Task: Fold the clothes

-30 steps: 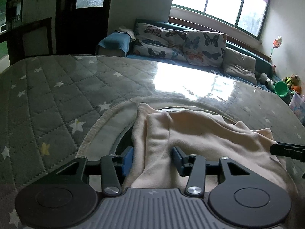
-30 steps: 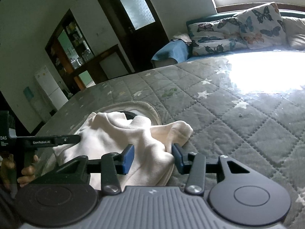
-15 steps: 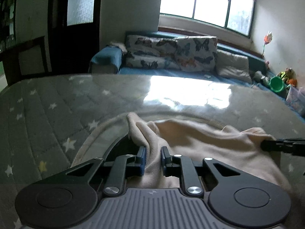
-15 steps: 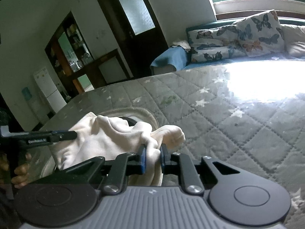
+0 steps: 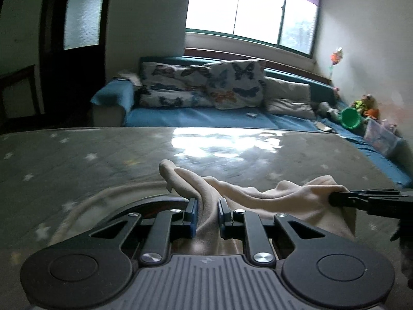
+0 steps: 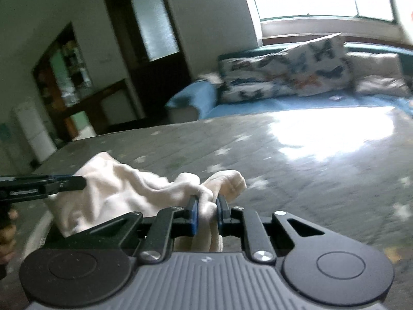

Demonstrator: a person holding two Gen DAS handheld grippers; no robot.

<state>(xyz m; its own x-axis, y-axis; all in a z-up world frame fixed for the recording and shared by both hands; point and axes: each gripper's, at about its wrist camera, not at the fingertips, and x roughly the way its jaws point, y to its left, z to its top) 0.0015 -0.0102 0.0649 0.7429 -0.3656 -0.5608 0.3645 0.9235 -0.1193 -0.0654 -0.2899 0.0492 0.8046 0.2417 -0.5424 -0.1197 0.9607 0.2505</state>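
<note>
A cream garment (image 5: 258,196) hangs stretched between my two grippers above the grey star-quilted table (image 5: 77,160). My left gripper (image 5: 205,215) is shut on one corner of it, and cloth bunches between the blue pads. My right gripper (image 6: 207,213) is shut on the other corner of the garment (image 6: 124,191). In the left wrist view the right gripper's black fingers (image 5: 361,199) reach in from the right edge and pinch the cloth. In the right wrist view the left gripper's fingers (image 6: 51,183) reach in from the left. The lower part of the garment is hidden behind the gripper bodies.
A round beige-rimmed basket (image 5: 108,196) sits on the table just below the garment. A blue sofa (image 5: 206,118) with butterfly cushions stands beyond the far edge. Toys and a green bucket (image 5: 351,118) lie at the right. A dark door (image 6: 152,51) is at the back left.
Both grippers closed on the garment's corners and lifted it up off the basket. The cloth now hangs stretched between them, and both views have risen and are motion-blurred.
</note>
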